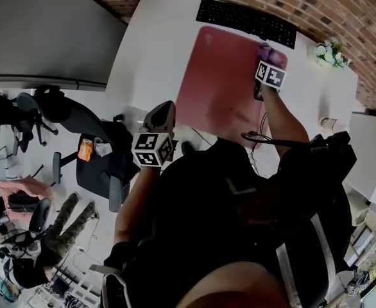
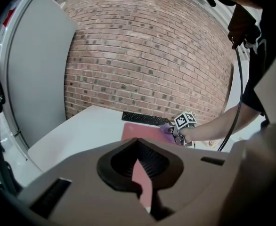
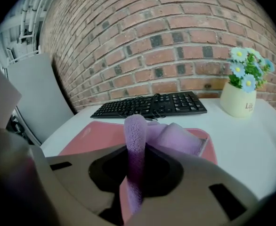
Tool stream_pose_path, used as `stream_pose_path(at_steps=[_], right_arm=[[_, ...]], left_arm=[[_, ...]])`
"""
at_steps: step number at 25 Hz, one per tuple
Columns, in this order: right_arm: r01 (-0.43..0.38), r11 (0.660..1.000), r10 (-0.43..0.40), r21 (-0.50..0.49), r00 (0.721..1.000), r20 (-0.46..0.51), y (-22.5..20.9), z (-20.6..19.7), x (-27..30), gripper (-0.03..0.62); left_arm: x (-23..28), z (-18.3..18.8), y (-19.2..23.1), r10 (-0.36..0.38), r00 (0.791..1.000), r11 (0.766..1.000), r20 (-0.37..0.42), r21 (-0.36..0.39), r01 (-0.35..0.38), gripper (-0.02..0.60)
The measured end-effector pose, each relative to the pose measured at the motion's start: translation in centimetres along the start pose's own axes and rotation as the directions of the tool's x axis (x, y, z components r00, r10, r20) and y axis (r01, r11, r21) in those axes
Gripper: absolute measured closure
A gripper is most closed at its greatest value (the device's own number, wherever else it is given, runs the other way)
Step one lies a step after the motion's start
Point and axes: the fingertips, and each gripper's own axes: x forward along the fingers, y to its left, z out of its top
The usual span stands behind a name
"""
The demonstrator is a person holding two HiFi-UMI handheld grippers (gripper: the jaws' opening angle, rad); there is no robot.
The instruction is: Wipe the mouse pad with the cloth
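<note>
Right jaws on fuzzy lilac cloth [image 3: 136,145]

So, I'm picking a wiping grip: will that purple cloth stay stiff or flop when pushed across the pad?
Probably floppy: the cloth folds over where the right hand-held gripper pinches it. Its fuzzy pile likely drags on the mouse pad rather than sliding, so it may bunch.

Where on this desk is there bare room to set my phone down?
Widest bare patch: white desk left of the pink mouse pad and black keyboard. A narrower strip runs between pad and cream flower pot. Crowded: the pad's far right corner, where the right gripper holds the purple cloth.
</note>
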Motion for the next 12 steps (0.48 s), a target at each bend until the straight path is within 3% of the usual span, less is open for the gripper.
stream_pose_path(at_steps=[12], right_arm=[[-0.114, 0.992, 0.112, -0.049, 0.993, -0.030, 7.0, 0.1, 2.5, 0.534]], left_arm=[[-3.1, -0.9, 2.1, 0.098, 0.995, 0.994, 0.017, -0.046, -0.097, 0.578]])
